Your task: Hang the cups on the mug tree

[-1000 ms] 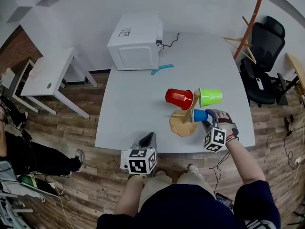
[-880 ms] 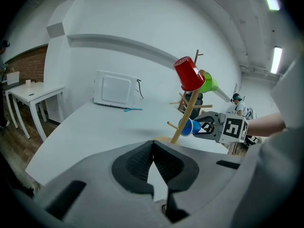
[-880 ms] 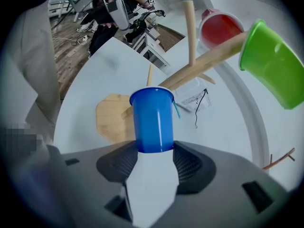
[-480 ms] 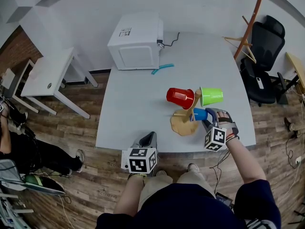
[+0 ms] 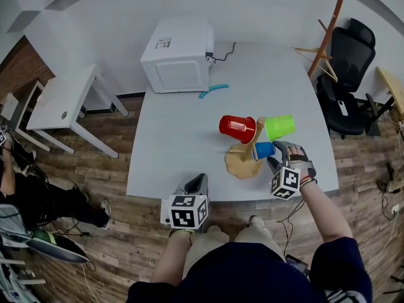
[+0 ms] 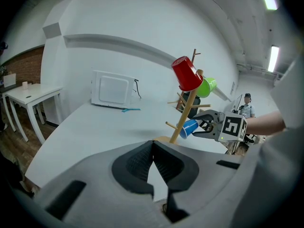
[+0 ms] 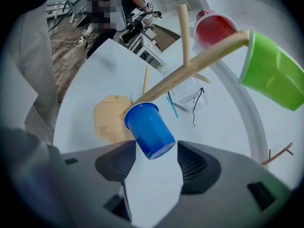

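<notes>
- The blue cup (image 7: 148, 129) is seen slipped mouth-first over a low peg of the mug tree (image 5: 243, 163), with its base pointing away from the trunk.
- The base of that cup lies between the jaws of the right tongs (image 7: 154, 163); the jaws have just been opening, they stand wide apart, and a gap is seen on each side of the cup, so nothing is gripped.
- A red cup (image 5: 237, 129) and a green cup (image 5: 279, 127) are carried on upper pegs, one on each side of the trunk.
- The tree's flat wooden base is set on the pale desk (image 5: 183, 144), towards its near right part.
- The left tongs (image 6: 153, 163) are held at the near edge of the desk, well apart from the tree, with the jaws closed together and empty.
- A white microwave (image 5: 178, 55) is placed at the far left corner of the desk, with a teal strip (image 5: 213, 91) just in front of it.
- A label (image 5: 165, 43) is stuck on the microwave's top; its print is too small to be read.
- No other writing can be made out on the cups or the tree.
</notes>
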The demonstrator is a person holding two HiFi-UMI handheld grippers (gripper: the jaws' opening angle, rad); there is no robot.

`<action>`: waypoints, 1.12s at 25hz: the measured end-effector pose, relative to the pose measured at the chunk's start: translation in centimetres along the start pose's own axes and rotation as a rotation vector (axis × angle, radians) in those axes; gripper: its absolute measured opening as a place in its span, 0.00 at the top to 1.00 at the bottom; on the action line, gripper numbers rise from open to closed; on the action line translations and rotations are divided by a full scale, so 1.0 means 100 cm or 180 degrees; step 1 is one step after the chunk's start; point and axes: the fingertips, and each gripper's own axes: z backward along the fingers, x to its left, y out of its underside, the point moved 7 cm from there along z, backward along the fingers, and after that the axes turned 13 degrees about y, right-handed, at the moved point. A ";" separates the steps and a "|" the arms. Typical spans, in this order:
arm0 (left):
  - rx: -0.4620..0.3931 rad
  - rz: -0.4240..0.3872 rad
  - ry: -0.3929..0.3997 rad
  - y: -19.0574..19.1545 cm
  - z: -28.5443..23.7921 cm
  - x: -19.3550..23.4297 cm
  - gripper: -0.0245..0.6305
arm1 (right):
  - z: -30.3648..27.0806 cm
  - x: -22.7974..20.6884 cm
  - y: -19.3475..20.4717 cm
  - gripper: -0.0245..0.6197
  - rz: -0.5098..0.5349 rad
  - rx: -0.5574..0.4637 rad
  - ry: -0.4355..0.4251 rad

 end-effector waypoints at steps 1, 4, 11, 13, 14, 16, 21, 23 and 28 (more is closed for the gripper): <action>0.0002 -0.0002 0.0004 0.000 0.000 0.000 0.93 | 0.000 0.000 0.000 0.57 -0.0006 0.0006 0.0010; 0.0007 -0.0013 0.0018 0.000 -0.001 -0.001 0.93 | 0.003 -0.002 0.001 0.57 -0.0022 0.0024 0.0039; 0.0029 -0.0051 0.0077 -0.001 -0.004 -0.003 0.93 | 0.010 -0.001 0.005 0.57 -0.0083 0.0088 0.0111; 0.0038 -0.0065 0.0095 -0.001 -0.004 -0.004 0.93 | 0.013 -0.001 0.005 0.57 -0.0113 0.0111 0.0138; 0.0045 -0.0071 0.0105 -0.001 -0.004 -0.004 0.93 | 0.015 -0.001 0.005 0.57 -0.0138 0.0124 0.0146; 0.0055 -0.0087 0.0129 -0.001 -0.005 -0.005 0.93 | 0.019 0.001 0.005 0.57 -0.0200 0.0155 0.0151; 0.0072 -0.0139 0.0188 -0.002 -0.007 -0.007 0.93 | 0.029 0.003 0.002 0.57 -0.0430 0.0194 0.0196; 0.0076 -0.0157 0.0208 -0.002 -0.007 -0.009 0.93 | 0.034 0.003 0.000 0.57 -0.0590 0.0201 0.0207; 0.0080 -0.0204 0.0264 -0.003 -0.008 -0.010 0.93 | 0.045 0.002 -0.008 0.59 -0.1042 0.0232 0.0180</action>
